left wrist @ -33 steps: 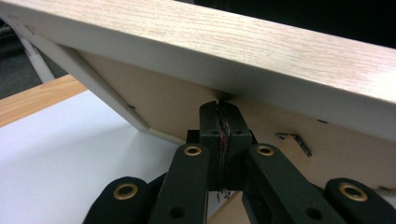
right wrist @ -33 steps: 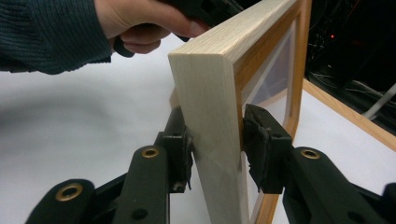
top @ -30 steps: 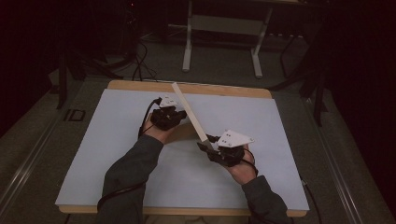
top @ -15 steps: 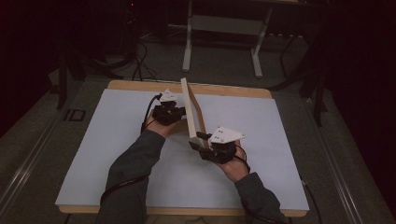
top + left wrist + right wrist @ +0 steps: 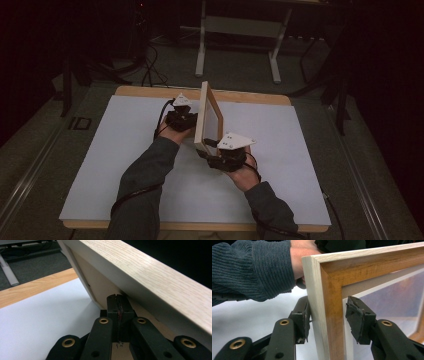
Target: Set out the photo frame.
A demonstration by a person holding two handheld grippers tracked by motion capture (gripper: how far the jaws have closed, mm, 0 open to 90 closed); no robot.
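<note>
A light wooden picture frame (image 5: 207,120) stands on edge on the white table mat (image 5: 100,165), its glazed face turned to the right. My left gripper (image 5: 187,119) sits behind it, shut, its closed tips (image 5: 117,307) against the frame's brown back board (image 5: 100,287). My right gripper (image 5: 212,152) is at the frame's near lower corner. In the right gripper view its jaws (image 5: 328,315) straddle the frame's side rail (image 5: 329,302) and have just been opening. The left pad (image 5: 303,315) lies at the outer edge, while the right pad (image 5: 359,317) stands off the front.
The mat lies on a wooden tabletop whose edge (image 5: 150,92) shows at the back. A metal desk frame (image 5: 200,50) and cables (image 5: 150,70) are on the dark floor beyond. The left sleeve (image 5: 249,270) reaches behind the frame.
The frame has swung from a low diagonal lean to standing nearly upright, its face now showing. My right gripper has shifted left with the frame's lower corner. The left gripper has stayed put.
</note>
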